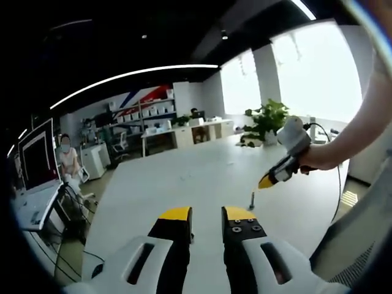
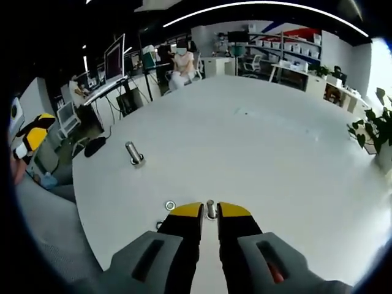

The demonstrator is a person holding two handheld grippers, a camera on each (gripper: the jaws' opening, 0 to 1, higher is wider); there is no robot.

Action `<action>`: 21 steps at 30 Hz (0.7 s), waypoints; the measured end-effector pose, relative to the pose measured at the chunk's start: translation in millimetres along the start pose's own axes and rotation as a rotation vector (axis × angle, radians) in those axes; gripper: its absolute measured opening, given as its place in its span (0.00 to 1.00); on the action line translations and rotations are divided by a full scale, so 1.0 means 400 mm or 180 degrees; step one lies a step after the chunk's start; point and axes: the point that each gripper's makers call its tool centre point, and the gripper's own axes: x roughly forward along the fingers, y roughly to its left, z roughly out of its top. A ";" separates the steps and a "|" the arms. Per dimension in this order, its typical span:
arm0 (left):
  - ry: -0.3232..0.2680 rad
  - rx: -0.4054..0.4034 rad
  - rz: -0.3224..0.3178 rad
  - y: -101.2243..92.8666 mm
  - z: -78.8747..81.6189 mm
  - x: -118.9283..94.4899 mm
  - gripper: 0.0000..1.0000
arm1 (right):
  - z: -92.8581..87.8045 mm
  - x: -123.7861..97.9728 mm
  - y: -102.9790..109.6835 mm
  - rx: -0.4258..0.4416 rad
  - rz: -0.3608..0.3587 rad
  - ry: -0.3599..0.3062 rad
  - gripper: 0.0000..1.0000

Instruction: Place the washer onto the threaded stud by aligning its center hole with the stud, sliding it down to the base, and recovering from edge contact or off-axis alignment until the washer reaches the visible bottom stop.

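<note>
Counts on and around the white worktop [image 2: 275, 153]

Two threaded studs: one stud [image 2: 211, 209] between the right gripper's [image 2: 210, 212] fingers, another stud [image 2: 133, 153] well apart. One washer [image 2: 170, 205] lies flat. Two grippers, counting the left gripper [image 1: 207, 215]. One potted plant [image 1: 267, 121], one seated person [image 2: 180, 66].
</note>
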 end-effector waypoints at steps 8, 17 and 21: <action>-0.0017 -0.0008 -0.0002 0.000 0.003 -0.002 0.17 | -0.019 -0.012 0.020 0.0001 0.0030 0.0020 0.13; -0.0030 -0.0009 0.0010 0.001 0.005 -0.004 0.17 | -0.035 -0.024 0.036 0.0010 0.0059 0.0031 0.13; -0.0035 -0.0011 0.0006 0.000 0.007 -0.004 0.17 | -0.037 -0.029 0.042 -0.0021 0.0071 0.0032 0.13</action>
